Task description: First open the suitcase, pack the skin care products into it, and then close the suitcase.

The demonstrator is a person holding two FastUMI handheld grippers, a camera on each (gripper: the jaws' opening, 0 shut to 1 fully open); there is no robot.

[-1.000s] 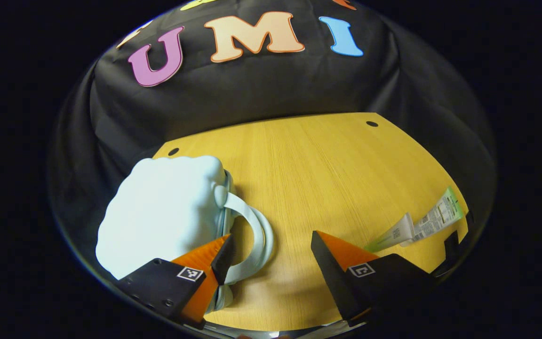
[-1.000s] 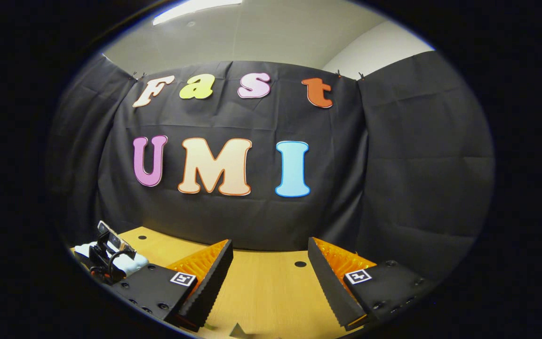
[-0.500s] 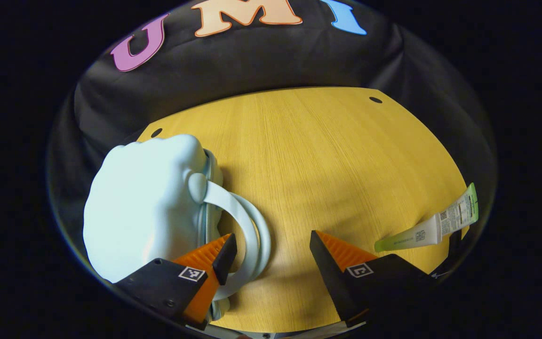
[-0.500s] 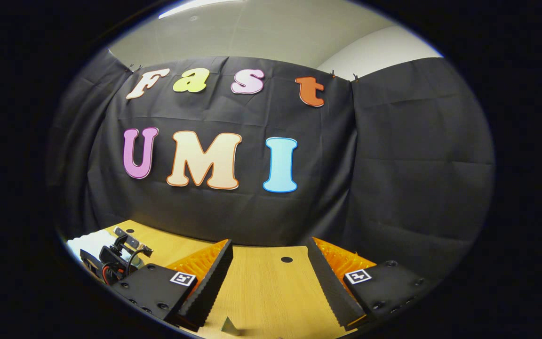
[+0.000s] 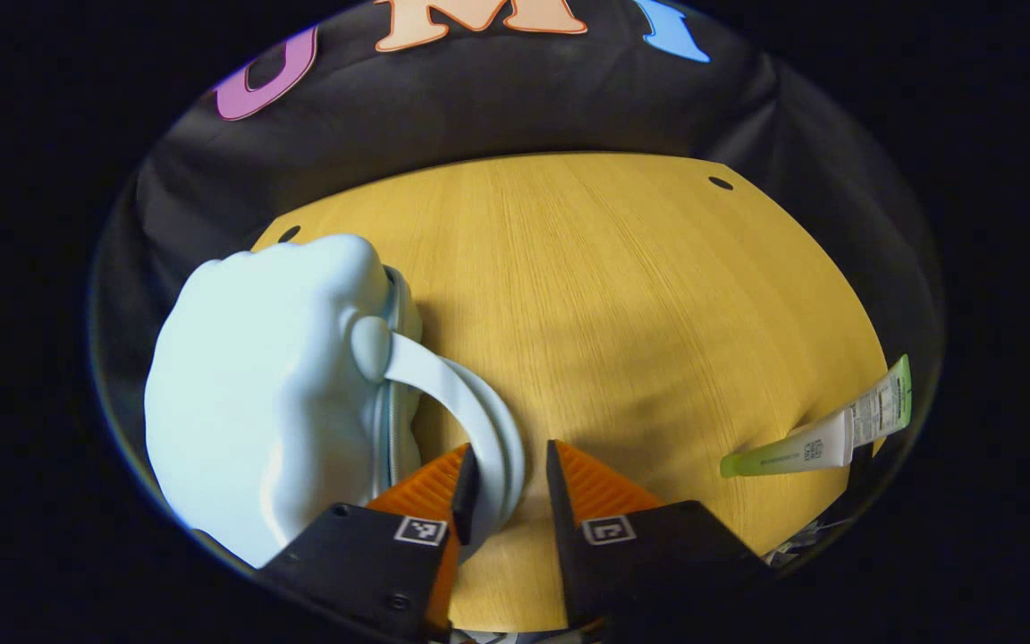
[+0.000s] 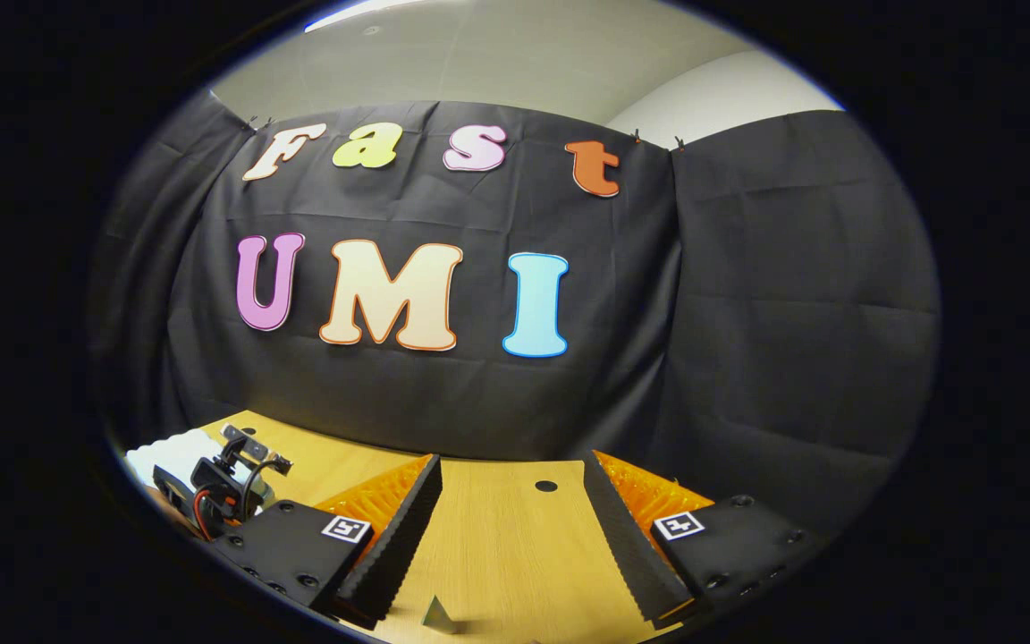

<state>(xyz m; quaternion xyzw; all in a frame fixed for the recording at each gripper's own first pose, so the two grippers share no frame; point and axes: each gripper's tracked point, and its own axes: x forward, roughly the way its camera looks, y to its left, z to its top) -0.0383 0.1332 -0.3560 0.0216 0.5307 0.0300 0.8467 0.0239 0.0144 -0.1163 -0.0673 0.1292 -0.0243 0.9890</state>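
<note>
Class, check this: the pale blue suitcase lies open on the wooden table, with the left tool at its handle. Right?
Not quite: the left gripper view shows the suitcase closed, not open. It does lie on the wooden table, with the left tool at its handle.

pale blue suitcase [image 5: 265, 394], white-and-green tube [image 5: 823, 438], yellow wood-grain table [image 5: 622, 295]

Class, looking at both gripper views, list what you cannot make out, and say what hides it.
- Left gripper view: suitcase zip pull, behind the handle; whether the left gripper is gripping the handle.
- Left gripper view: tube label, too small.
- Right gripper view: suitcase, behind the left gripper.
</note>
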